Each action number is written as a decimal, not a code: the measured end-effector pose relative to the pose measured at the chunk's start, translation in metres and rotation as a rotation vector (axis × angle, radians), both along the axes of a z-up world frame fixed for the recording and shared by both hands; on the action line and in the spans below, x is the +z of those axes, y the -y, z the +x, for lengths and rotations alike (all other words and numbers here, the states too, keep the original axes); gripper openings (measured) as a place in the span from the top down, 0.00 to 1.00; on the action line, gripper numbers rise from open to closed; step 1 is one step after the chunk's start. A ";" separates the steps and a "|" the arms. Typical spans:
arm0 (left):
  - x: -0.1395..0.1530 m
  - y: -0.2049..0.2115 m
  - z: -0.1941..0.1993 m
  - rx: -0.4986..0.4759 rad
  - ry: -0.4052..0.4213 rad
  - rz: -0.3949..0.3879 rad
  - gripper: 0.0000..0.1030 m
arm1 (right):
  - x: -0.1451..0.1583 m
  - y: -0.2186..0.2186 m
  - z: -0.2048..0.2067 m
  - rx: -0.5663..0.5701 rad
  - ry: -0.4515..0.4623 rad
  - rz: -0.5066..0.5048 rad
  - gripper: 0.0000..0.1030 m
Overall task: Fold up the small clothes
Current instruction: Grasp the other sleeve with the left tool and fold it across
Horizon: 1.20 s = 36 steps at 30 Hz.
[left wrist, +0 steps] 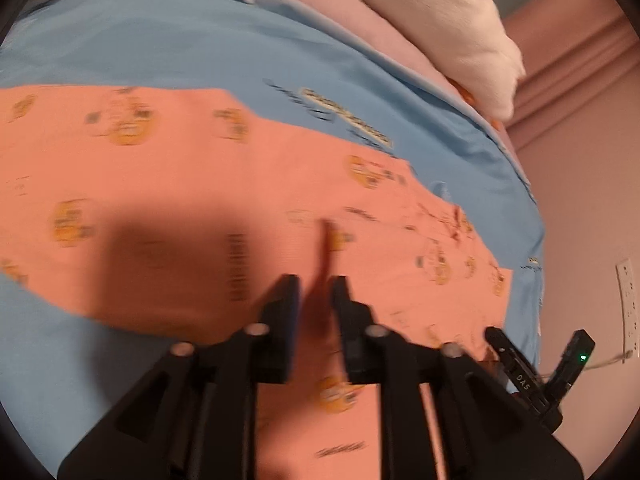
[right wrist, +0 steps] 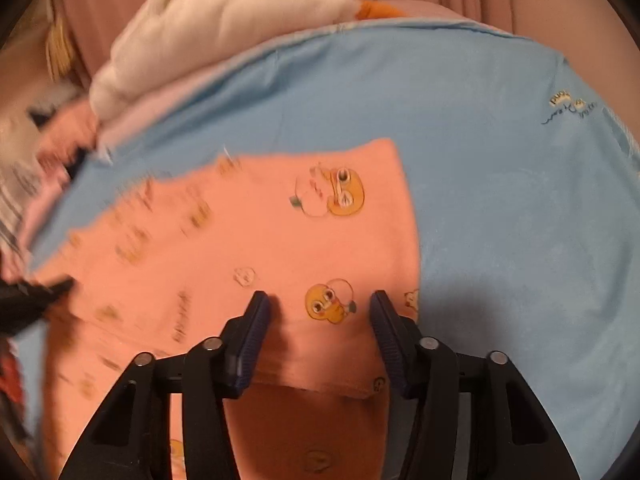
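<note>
A salmon-orange garment [right wrist: 248, 248] printed with yellow cartoon faces and small dark lettering lies between and ahead of the black jaws. Beneath it spreads a plain sky-blue sheet [right wrist: 500, 184] bearing a small yellow-and-dark emblem, ahead and right of the right pair. Farther ahead sits a cream-white plush bundle [right wrist: 224, 28] against dusty-pink furnishings.

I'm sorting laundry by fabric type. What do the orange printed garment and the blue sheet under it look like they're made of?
The orange printed garment looks like soft matte knit, probably cotton jersey: no sheen, limp folds, cartoon faces printed flat. The blue sheet looks like smooth matte woven or fine-knit cloth, lying flat with a stitched edge; blur leaves the weave unclear. The left gripper pinches a garment ridge.
</note>
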<state>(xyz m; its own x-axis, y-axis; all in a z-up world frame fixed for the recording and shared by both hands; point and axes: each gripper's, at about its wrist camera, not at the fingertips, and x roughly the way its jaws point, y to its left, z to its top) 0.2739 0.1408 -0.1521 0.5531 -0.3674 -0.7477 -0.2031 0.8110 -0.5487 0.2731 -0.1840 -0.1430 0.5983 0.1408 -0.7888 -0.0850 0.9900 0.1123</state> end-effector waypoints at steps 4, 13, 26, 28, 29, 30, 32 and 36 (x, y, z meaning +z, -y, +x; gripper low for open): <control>0.008 -0.040 -0.025 0.055 0.011 0.010 0.68 | 0.021 -0.023 -0.016 0.030 0.041 -0.118 0.48; -0.007 -0.168 -0.096 0.423 0.030 -0.178 0.41 | 0.043 -0.077 -0.054 0.190 0.092 -0.066 0.48; -0.025 -0.264 -0.095 0.695 0.100 -0.248 0.97 | 0.051 -0.125 -0.064 0.291 0.105 -0.077 0.48; -0.019 -0.260 -0.089 0.678 0.087 -0.191 0.96 | 0.049 -0.124 -0.064 0.282 0.098 -0.069 0.48; -0.008 -0.254 -0.085 0.656 0.098 -0.130 0.96 | 0.048 -0.122 -0.064 0.276 0.094 -0.064 0.48; 0.003 -0.246 -0.086 0.629 0.121 -0.065 0.96 | 0.046 -0.120 -0.064 0.267 0.090 -0.061 0.48; 0.030 -0.224 -0.081 0.559 0.180 0.027 0.96 | 0.045 -0.115 -0.066 0.248 0.084 -0.048 0.48; 0.083 -0.161 -0.062 0.390 0.286 0.157 0.96 | 0.045 -0.096 -0.070 0.202 0.077 -0.013 0.48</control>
